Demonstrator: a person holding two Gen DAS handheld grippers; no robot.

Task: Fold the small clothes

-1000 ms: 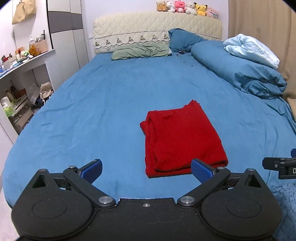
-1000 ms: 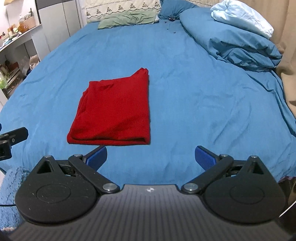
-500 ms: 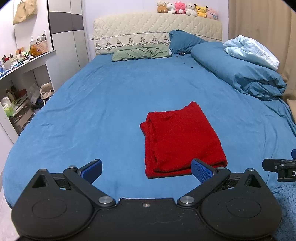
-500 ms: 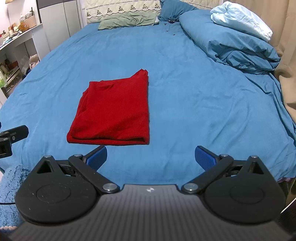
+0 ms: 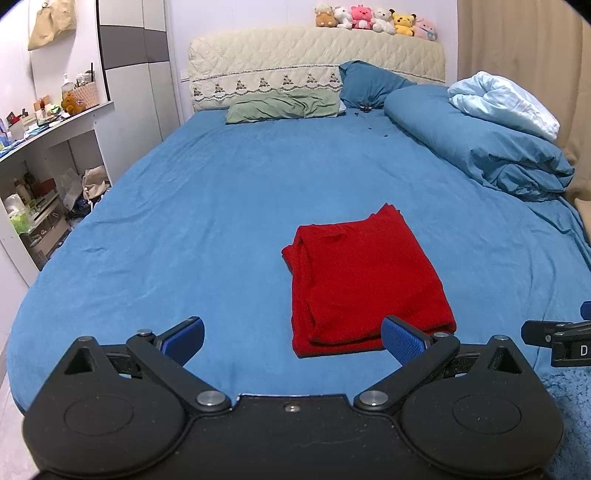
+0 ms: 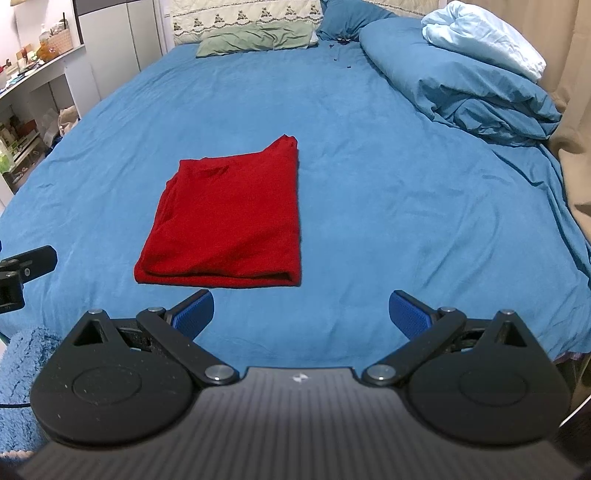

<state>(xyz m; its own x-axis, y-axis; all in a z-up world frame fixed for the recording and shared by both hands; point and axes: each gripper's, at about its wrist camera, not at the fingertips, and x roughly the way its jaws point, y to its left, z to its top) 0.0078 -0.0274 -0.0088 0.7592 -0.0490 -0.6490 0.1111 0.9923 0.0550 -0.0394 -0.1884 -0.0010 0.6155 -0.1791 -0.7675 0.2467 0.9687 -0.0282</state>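
Note:
A red garment (image 5: pixel 364 275) lies folded into a flat rectangle on the blue bed sheet (image 5: pixel 207 206); it also shows in the right wrist view (image 6: pixel 229 221). My left gripper (image 5: pixel 293 341) is open and empty, above the bed's near edge, just short of the garment's near left corner. My right gripper (image 6: pixel 301 314) is open and empty, near the bed's front edge, just short of the garment's near right corner. Neither gripper touches the cloth.
A rolled blue duvet (image 5: pixel 480 147) with a pale blue blanket (image 5: pixel 506 101) lies along the right side. Pillows (image 5: pixel 284 109) and plush toys (image 5: pixel 375 20) are at the headboard. Cluttered shelves (image 5: pixel 40 166) stand left of the bed. A fuzzy blue sleeve (image 6: pixel 22 373) shows at the edge.
Both grippers have drawn back and up slightly from the garment; the folded red garment has not moved and both stay open.

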